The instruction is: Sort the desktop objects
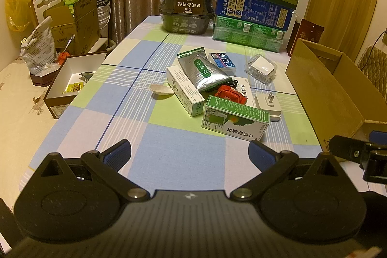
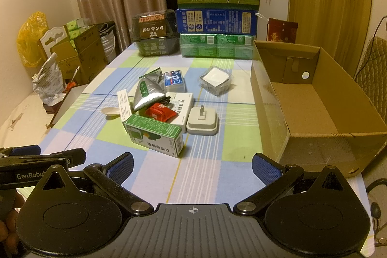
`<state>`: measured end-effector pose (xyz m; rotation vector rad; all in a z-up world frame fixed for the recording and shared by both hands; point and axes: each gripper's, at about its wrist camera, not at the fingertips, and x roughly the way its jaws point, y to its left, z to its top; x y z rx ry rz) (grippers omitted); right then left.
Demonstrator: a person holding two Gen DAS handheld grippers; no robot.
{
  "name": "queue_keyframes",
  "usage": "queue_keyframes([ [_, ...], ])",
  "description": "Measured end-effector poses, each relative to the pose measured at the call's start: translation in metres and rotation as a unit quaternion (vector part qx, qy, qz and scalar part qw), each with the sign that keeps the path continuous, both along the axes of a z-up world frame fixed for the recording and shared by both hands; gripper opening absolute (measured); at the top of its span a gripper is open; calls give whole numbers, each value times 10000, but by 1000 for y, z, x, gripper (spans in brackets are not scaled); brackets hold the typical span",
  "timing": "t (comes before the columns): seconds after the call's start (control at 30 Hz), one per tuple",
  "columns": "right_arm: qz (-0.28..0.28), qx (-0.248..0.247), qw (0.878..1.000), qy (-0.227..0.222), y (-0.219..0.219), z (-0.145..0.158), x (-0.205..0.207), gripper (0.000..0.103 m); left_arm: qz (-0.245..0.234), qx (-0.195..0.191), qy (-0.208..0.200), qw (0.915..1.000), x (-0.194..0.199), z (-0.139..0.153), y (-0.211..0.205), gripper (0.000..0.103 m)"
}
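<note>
A pile of small objects lies mid-table: a green medicine box (image 1: 235, 118) (image 2: 154, 135) nearest me, a white charger plug (image 1: 268, 103) (image 2: 202, 122), a red packet (image 1: 231, 94) (image 2: 160, 112), a silver tea pouch (image 1: 202, 71) (image 2: 148, 91), a white-green box (image 1: 185, 93), a white spoon (image 1: 161, 89) (image 2: 110, 111), a tissue pack (image 1: 222, 60) (image 2: 173, 81) and a clear plastic case (image 1: 261, 68) (image 2: 215, 79). My left gripper (image 1: 189, 154) and right gripper (image 2: 192, 168) both hover open, empty, short of the pile.
An open cardboard box (image 2: 312, 98) (image 1: 324, 86) stands at the right table edge. Milk cartons (image 2: 217, 6) and a dark food tub (image 2: 154, 34) line the far edge. A small white-lined box (image 1: 72, 81) sits off the left edge among clutter.
</note>
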<state>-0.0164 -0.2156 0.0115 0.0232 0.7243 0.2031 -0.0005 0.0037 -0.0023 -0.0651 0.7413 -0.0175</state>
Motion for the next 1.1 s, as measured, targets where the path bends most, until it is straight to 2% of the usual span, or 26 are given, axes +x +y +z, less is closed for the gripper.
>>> queue_keyframes([
  [0.8, -5, 2, 10000, 19, -1, -1, 0, 101, 36, -46, 40, 10000, 0, -2, 2, 101],
  [1.1, 19, -15, 9999, -128, -5, 6, -3, 101, 54, -294, 47, 9995, -2, 2, 16, 101],
])
